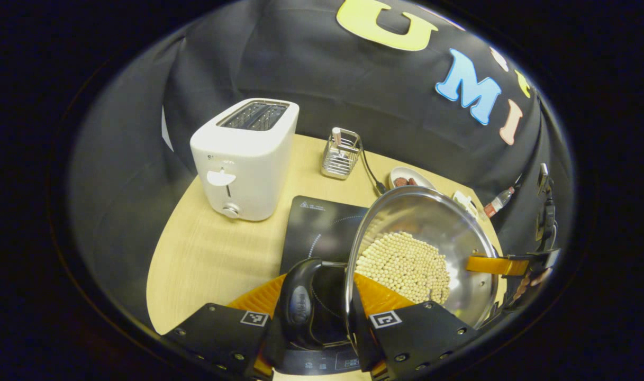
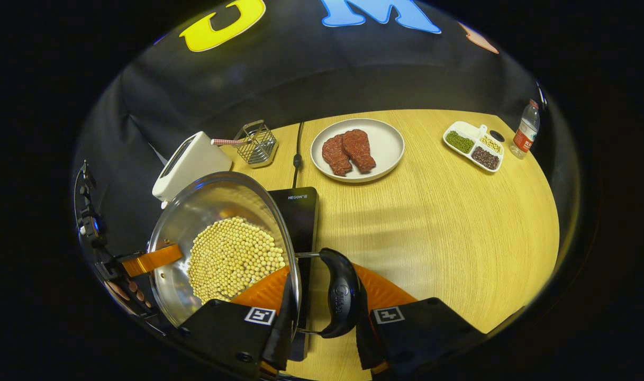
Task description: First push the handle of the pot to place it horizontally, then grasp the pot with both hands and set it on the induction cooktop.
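A steel pot (image 1: 422,217) (image 2: 205,206) holding soybeans (image 1: 406,264) (image 2: 232,254) hangs tilted over the black induction cooktop (image 1: 322,222) (image 2: 300,211); whether it touches the cooktop I cannot tell. My left gripper (image 1: 319,286) is shut on one black side handle (image 1: 299,301), with one finger inside the rim. On the opposite side, my right gripper (image 2: 322,275) clamps the other black handle (image 2: 343,296) the same way. Each gripper appears across the pot in the other's view, a finger (image 1: 493,264) (image 2: 152,259) reaching over the rim.
A white toaster (image 1: 242,159) (image 2: 187,159) and a wire holder (image 1: 342,156) (image 2: 257,143) stand behind the cooktop. A plate of meat (image 2: 359,148), a divided dish of beans (image 2: 475,144) and a bottle (image 2: 524,132) sit on the wooden table (image 2: 433,238). A cable (image 2: 298,148) runs back.
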Available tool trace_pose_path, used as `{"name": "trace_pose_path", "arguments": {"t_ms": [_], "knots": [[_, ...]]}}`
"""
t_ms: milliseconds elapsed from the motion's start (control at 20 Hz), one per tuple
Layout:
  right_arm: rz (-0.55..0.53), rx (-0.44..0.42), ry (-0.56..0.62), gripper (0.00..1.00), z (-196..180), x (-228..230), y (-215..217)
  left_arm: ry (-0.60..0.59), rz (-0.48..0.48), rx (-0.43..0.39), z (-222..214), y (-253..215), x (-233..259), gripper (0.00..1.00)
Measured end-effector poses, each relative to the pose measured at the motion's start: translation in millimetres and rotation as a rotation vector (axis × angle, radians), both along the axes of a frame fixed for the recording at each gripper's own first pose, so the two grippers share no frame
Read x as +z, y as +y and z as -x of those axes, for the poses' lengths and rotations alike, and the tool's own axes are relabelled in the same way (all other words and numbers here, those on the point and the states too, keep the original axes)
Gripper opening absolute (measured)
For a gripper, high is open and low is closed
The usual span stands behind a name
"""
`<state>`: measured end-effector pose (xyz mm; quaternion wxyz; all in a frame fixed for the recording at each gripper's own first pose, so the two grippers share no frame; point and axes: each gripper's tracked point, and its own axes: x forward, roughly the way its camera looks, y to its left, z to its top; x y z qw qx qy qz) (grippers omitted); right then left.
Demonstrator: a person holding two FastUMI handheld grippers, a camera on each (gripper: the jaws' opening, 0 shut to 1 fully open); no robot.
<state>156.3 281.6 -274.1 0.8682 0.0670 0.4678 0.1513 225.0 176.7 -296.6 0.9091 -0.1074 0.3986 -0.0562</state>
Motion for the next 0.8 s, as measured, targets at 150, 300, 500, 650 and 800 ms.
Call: {"name": "trace_pose_path", "arguments": {"t_ms": [150,300,500,650,800], "knots": [[-0.005,-0.008,0.019,0.52,-0.9,-7.1,6.9,0.010,-0.007,0.000,-8.5,11.7,-7.7,0.51],[-0.013,-0.013,0.028,0.48,-8.5,-16.0,18.4,0.013,-0.014,-0.010,-17.1,19.2,-14.6,0.54],[-0.029,-0.031,0.041,0.53,-16.8,-20.5,25.8,0.006,-0.009,-0.017,-27.5,27.7,-19.0,0.54],[-0.024,-0.034,0.051,0.48,-20.9,-26.3,28.4,0.011,-0.008,-0.023,-33.9,28.2,-25.9,0.54],[-0.022,-0.038,0.047,0.53,-23.9,-29.5,29.0,0.021,0.011,-0.027,-40.4,26.7,-32.2,0.58]]}}
